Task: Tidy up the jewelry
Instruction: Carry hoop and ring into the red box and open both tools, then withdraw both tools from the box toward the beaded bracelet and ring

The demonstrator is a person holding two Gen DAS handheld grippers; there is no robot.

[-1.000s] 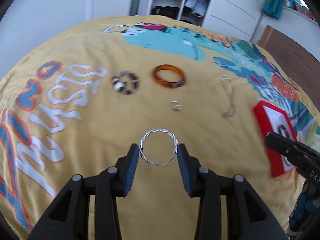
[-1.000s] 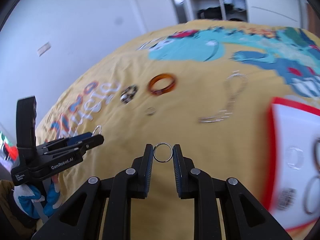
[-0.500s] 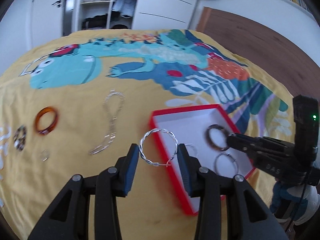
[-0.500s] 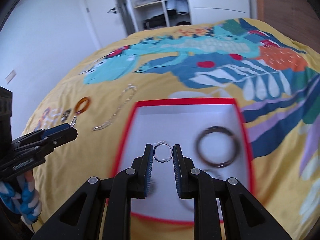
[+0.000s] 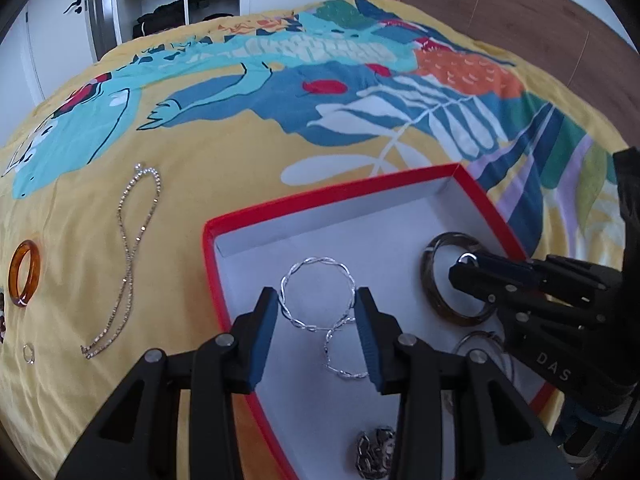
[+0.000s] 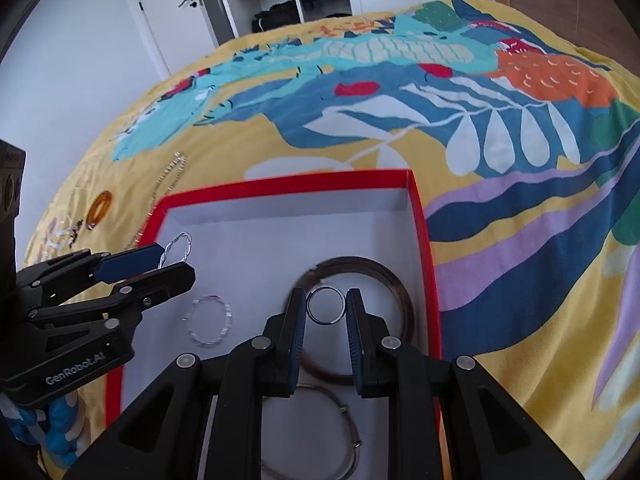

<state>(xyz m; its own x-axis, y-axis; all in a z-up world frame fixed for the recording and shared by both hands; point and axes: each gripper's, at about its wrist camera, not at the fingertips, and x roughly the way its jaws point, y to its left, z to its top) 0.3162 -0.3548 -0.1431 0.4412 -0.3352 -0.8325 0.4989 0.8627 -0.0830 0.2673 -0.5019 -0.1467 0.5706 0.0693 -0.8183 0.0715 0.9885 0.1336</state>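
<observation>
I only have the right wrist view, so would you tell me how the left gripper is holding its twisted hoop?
Observer: The twisted silver hoop faces the left wrist camera, pinched across its width between both jaws of the left gripper.
Operator: Is anything in the red box hidden behind the right gripper and its plain ring?
Observer: Yes, a dark chain heap lies on the box floor at the near end.
Operator: What is left below the amber bangle?
Observer: A tiny silver ring lies on the yellow bedspread there.
</observation>
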